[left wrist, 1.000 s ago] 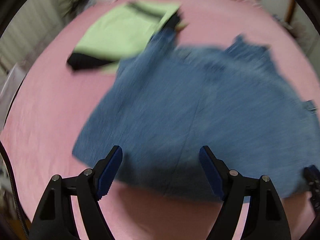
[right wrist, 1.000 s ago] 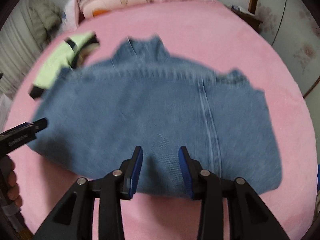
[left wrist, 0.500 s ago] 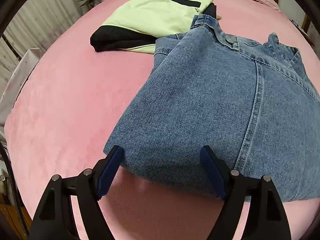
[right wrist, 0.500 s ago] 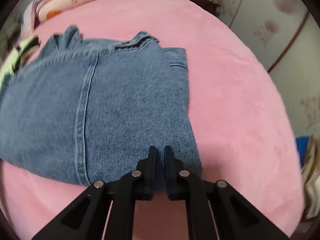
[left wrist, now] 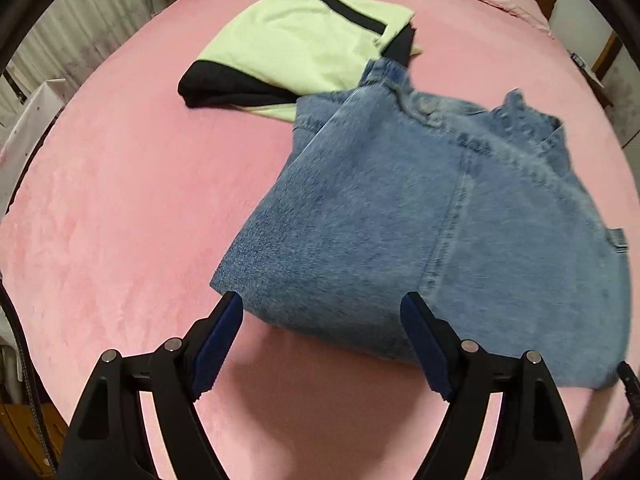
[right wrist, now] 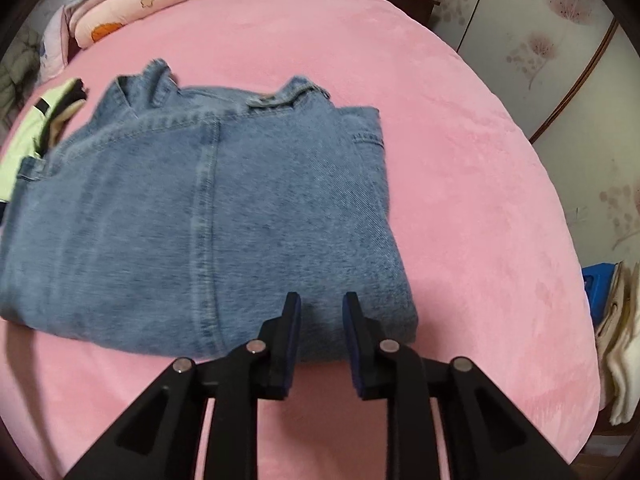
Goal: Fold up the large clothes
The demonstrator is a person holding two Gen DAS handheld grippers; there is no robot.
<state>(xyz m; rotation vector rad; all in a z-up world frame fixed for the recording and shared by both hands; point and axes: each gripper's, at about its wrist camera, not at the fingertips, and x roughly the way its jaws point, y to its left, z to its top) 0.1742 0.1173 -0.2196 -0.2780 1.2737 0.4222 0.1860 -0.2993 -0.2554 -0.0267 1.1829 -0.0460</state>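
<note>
A folded blue denim garment (left wrist: 420, 216) lies flat on the pink bed (left wrist: 120, 200); it also shows in the right wrist view (right wrist: 200, 216). My left gripper (left wrist: 322, 312) is wide open and empty, just in front of the garment's near left edge. My right gripper (right wrist: 322, 312) is partly open and empty, its fingertips at the near right corner of the denim, not gripping it.
A folded light-green and black garment (left wrist: 304, 40) lies behind the denim, touching its far corner; it also shows in the right wrist view (right wrist: 28, 140). Pillows (right wrist: 120, 8) sit at the bed's head. A wardrobe (right wrist: 560, 60) stands to the right.
My right gripper was shut on the denim's near right corner and has opened and let go. Both grippers have pulled back a little from the garment.
</note>
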